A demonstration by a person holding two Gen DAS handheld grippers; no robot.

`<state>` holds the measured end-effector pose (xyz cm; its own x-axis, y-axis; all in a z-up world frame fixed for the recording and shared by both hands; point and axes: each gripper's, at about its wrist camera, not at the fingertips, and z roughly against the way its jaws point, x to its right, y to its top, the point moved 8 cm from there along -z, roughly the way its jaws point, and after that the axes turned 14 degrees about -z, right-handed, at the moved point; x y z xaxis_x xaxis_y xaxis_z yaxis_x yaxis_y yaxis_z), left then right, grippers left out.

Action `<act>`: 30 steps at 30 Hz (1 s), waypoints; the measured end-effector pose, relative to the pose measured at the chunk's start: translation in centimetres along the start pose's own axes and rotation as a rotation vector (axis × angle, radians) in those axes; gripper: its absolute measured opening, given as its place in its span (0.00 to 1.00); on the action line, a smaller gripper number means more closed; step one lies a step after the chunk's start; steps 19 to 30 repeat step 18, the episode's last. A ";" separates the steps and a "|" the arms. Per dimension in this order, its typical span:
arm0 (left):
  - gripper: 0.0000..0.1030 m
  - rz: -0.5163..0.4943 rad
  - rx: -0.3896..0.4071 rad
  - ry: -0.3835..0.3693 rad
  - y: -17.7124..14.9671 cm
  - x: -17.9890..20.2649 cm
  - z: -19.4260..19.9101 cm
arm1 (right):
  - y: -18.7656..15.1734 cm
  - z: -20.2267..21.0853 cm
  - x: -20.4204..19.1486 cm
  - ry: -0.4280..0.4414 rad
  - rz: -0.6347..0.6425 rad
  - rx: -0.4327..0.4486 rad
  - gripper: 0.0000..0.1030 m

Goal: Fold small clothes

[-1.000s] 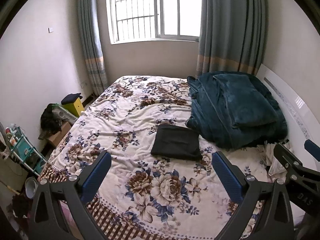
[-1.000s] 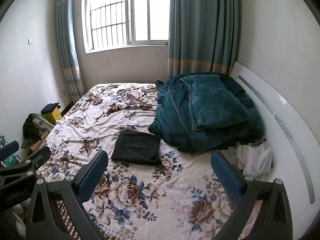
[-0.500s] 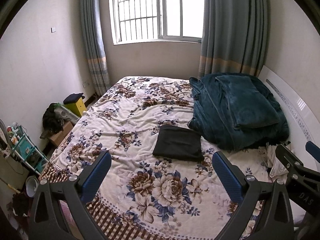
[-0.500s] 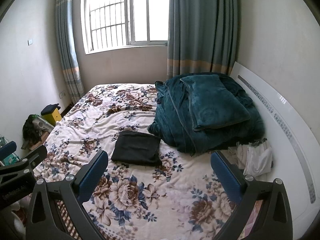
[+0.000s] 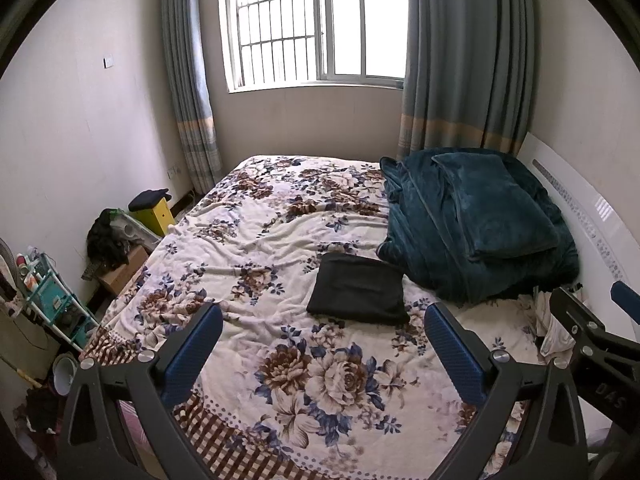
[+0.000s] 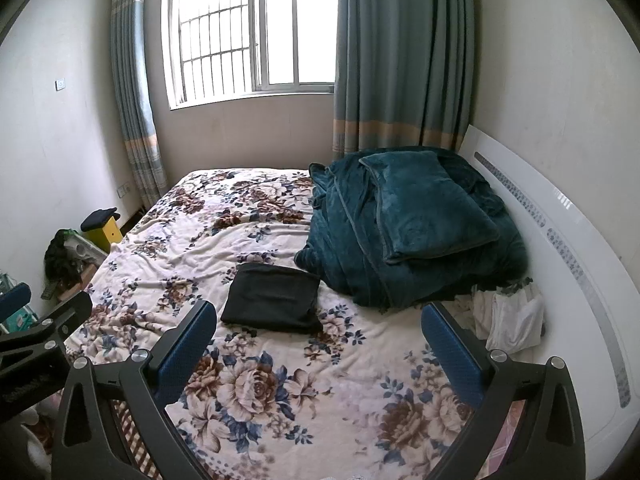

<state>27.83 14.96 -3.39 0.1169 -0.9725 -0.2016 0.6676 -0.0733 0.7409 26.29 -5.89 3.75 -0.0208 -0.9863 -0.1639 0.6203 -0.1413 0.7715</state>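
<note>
Take the black folded garment [image 5: 358, 288] as your landmark: there is one of it, lying flat on the flowered bedspread [image 5: 256, 240] about mid-bed. It looks like a neat dark rectangle with squared corners, a doubled edge showing along its near side, and no wrinkles to speak of.

Far to its left, on the floor by the wall, you have one teal shelf rack [image 5: 52, 300], one cardboard box [image 5: 124, 270] with a dark heap [image 5: 106, 240] on it, and one yellow stool [image 5: 154, 212] topped by a dark cushion.

Nearer you and left of the garment is your left claw [image 5: 324, 334]; its two blue-padded fingers [image 5: 192, 354] stand wide apart with nothing between them, hanging above the bedspread short of the garment. Your right claw [image 6: 320, 332] is released the same way, two blue fingers [image 6: 184, 350] spread and empty, with the garment just beyond its left finger in the right wrist view. Each claw shows at the edge of the other's camera.

Behind the garment, on the far wall, there is one barred window [image 5: 316, 24] flanked by two grey-blue curtains [image 5: 468, 56].

Just right of the garment, touching or nearly touching its far right corner, sits one heap of teal plush blanket [image 5: 436, 248] with one teal pillow [image 5: 492, 208] on top. Right of that, near the white headboard [image 6: 560, 232], lies one small bundle of white cloth [image 6: 512, 320], loosely crumpled.
</note>
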 end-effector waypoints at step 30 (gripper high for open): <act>1.00 0.008 0.002 -0.002 0.0 0.4 0.1 | 0.5 0.0 0.1 -0.005 -0.001 0.011 1.00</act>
